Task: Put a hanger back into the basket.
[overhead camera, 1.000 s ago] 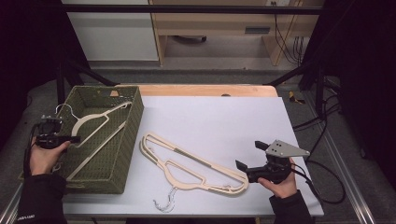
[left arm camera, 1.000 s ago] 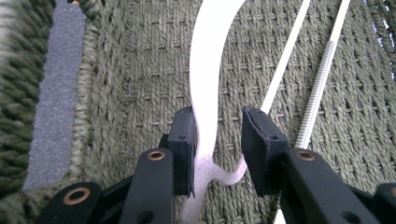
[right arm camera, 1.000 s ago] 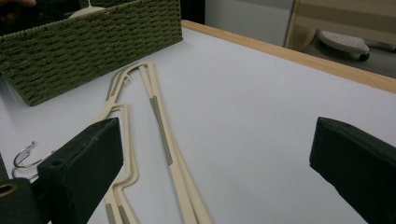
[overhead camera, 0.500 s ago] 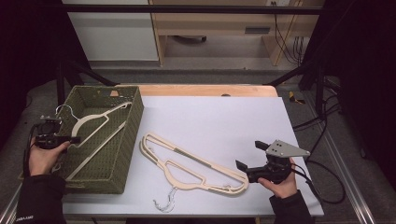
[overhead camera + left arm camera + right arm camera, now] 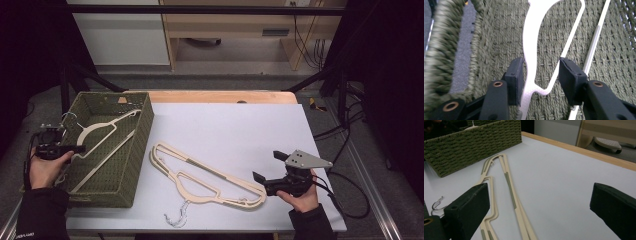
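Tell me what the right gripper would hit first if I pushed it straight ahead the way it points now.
Probably the cream hangers lying on the white table. The right gripper is open and aimed low across them toward the green basket, which comes next. Height above the hangers is hard to judge.

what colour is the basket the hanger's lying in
Olive green woven basket; the weave shows best in the left gripper view, under the white hanger.

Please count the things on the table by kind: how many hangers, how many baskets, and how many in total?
Hangers: 3, one white hanger inside the basket and two cream hangers stacked on the table
Baskets: 1, the green woven basket
Hand-held grippers: 2, the left hand-held gripper and the right hand-held gripper
Total: 6
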A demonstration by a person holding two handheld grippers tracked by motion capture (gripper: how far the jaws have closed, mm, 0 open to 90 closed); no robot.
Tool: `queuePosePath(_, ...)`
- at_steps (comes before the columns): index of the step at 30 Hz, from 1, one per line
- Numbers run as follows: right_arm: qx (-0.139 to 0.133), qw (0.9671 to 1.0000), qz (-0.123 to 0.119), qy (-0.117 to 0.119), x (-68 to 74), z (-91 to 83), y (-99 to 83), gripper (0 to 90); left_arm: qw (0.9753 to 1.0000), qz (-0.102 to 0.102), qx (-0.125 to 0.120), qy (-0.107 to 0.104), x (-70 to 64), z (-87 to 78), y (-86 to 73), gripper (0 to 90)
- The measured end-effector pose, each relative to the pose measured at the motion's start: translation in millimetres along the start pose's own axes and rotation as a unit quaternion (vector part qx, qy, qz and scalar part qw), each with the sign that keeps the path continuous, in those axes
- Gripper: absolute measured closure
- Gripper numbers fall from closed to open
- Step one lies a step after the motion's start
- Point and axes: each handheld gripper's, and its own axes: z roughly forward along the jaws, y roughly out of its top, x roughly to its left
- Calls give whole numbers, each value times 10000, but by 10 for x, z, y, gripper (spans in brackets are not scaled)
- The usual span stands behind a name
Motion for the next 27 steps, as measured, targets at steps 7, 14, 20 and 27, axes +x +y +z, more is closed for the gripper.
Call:
queuePosePath(7, -28, 10000, 8, -11, -1, -12, 6, 32, 9984, 66, -549, -91, -69, -175, 32, 473)
queuePosePath(14, -29, 10000, -8, 10, 15, -9, 11, 32, 9863, 486, -1501, -477, -385, -494, 113, 341)
queuePosePath(20, -40, 10000, -22, 37, 34, -1, 16, 32, 9689, 986, -2053, -971, -790, -706, 95, 253)
queuePosePath(27, -38, 10000, -53, 73, 57, 14, 20, 32, 9486, 1362, -2494, -1392, -1209, -938, 0, 154)
